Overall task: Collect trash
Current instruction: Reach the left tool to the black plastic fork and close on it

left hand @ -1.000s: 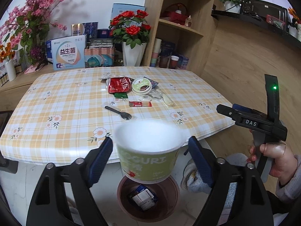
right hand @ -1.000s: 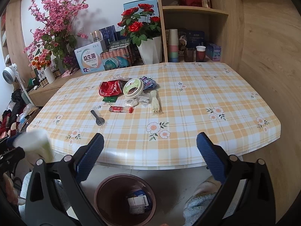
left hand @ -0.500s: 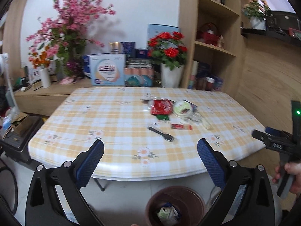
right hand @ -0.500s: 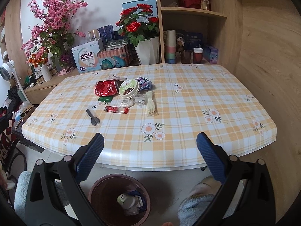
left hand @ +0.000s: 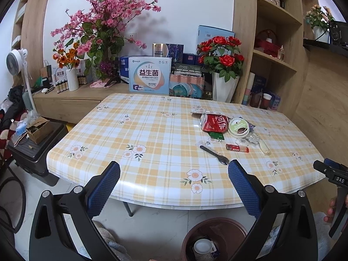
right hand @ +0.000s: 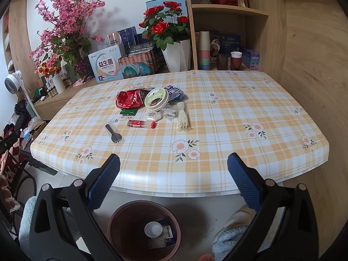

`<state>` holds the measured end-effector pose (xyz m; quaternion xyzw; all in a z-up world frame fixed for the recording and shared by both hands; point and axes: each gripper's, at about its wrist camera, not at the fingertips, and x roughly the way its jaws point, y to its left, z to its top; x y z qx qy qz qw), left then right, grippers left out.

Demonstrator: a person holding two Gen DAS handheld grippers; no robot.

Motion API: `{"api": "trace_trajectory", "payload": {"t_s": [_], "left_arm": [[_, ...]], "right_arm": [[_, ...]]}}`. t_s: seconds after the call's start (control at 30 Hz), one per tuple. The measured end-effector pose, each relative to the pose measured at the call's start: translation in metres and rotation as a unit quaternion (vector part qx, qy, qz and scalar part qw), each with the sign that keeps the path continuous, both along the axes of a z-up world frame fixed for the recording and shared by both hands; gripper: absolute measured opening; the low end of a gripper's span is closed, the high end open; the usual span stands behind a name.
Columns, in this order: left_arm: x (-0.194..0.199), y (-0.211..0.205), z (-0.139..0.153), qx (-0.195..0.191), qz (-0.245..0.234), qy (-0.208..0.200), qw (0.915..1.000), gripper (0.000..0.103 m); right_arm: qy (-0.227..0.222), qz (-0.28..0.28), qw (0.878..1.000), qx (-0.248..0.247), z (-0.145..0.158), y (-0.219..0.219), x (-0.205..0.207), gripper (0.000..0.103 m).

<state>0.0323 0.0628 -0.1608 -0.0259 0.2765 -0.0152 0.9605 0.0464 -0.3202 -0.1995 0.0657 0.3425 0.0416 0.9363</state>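
Both tools were spread wide and held nothing — the left gripper and right gripper hung above the brown bin, a white cup inside. The step looked like a return for more: next, probably the black fork nearest the table's edge, then the crushed red can beyond.

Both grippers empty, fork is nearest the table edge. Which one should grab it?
Left, probably. Both the left gripper and the right gripper are open and empty. The black fork lies just beyond the left gripper's fingers; in the right wrist view it sits off to the left, further from the fingers.
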Motion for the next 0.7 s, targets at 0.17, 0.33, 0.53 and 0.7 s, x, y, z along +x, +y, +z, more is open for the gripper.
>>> {"api": "trace_trajectory", "payload": {"t_s": [0.17, 0.33, 0.53, 0.7], "left_arm": [[0.011, -0.005, -0.011, 0.001, -0.006, 0.018, 0.9998, 0.097], [0.03, -0.017, -0.024, -0.007, -0.026, 0.057, 0.998, 0.097], [0.068, -0.042, -0.032, -0.009, -0.035, 0.086, 0.9956, 0.097], [0.114, -0.066, -0.052, -0.029, -0.036, 0.123, 0.9913, 0.081]], "right_arm": [[0.004, -0.007, 1.0, 0.005, -0.009, -0.003, 0.006, 0.097], [0.017, -0.015, 1.0, 0.018, -0.023, -0.009, 0.015, 0.097], [0.029, -0.024, 0.998, 0.044, -0.038, -0.02, 0.032, 0.097], [0.043, -0.011, 0.998, 0.047, -0.05, -0.024, 0.053, 0.097]]}}
